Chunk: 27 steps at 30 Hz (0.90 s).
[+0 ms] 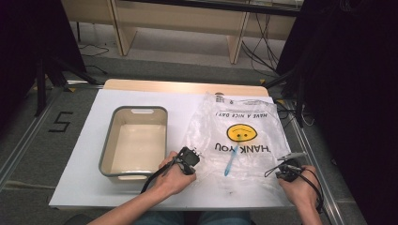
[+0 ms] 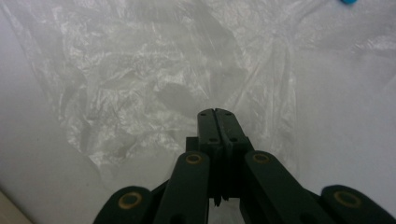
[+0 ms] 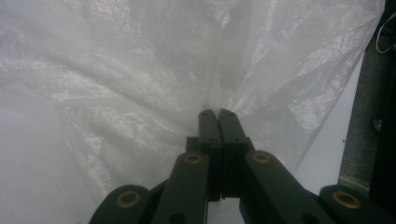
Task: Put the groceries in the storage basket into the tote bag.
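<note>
- The plastic bag point(image 1: 239, 136) lies flat on the counter point(image 1: 84, 159), spread between the two grippers and running away from both of them toward the far edge.
- It looks very light, thin and limp, with no stiffness at all; I judge it will sag, crumple and slide on itself, and stretch or tear if pulled hard against a pinch.
- Best hold is on the edge film itself, one pinch at each near corner, so the mouth can be drawn apart; a single layer in each pinch would open it, both layers would only drag it.
- The left gripper point(image 2: 217, 112) is clenched, its jaws meeting tip to tip at the near left edge of the bag; the film lies crinkled just ahead of the tips, and whether any is caught I cannot tell.
- The right gripper point(image 3: 218, 112) is clenched on the bag's near right edge, with folds of film fanning out from the closed tips.
- The bag's long axis runs from the grippers toward the far edge; its print reads upside down from here, so the printed top is nearest the grippers.
- A blue toothbrush point(image 1: 231, 161) lies in the bag, midway between the grippers, lengthwise along that same axis.
- A grey tub point(image 1: 107, 140) sits just left of the left gripper, apart from the bag.
</note>
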Motion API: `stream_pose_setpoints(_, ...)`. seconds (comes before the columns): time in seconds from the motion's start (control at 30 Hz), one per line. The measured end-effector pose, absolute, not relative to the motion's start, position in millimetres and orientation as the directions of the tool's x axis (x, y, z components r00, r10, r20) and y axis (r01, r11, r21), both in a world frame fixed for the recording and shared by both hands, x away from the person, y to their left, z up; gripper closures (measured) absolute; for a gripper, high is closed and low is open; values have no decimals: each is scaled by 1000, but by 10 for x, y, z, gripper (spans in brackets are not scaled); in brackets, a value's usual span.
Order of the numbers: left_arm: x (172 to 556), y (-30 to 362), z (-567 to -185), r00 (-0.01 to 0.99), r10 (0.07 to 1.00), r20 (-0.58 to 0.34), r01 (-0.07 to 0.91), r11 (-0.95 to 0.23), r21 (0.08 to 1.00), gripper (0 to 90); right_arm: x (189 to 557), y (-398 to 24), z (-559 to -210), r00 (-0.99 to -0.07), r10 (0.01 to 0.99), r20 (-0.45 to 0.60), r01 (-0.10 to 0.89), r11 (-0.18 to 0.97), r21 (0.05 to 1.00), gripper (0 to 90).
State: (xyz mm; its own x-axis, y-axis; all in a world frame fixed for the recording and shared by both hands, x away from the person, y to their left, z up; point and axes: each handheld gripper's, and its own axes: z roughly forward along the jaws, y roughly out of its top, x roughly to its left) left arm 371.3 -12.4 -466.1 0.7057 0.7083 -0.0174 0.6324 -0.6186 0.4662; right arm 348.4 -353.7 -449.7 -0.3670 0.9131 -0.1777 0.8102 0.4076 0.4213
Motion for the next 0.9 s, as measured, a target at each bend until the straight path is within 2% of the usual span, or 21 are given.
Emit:
stream_pose_setpoints(0.27,3633,-54,-4606,700,715,12,617,-613,493,890,3538,-3479,-4514,-375,912,-167,773,407,487,900)
stream_pose_setpoints(0.47,3608,-49,-4565,702,711,47,551,-584,596,639,3557,-3435,-4528,-380,912,-153,763,403,506,891)
stream_pose_setpoints(0.53,3610,-48,-4558,707,705,46,531,-573,624,546,3539,-3438,-4497,-376,915,-147,755,395,524,850)
stream_pose_setpoints(0.67,3576,-57,-4540,711,702,29,520,-554,650,431,3484,-3466,-4402,-361,921,-144,716,373,589,739)
stream_pose_setpoints(0.77,3537,-63,-4523,713,701,27,520,-554,650,378,3460,-3480,-4322,-350,930,-113,679,335,653,631)
stream_pose_setpoints(0.9,3504,-57,-4521,715,698,28,520,-558,646,353,3465,-3494,-4253,-351,934,-69,637,293,713,496)
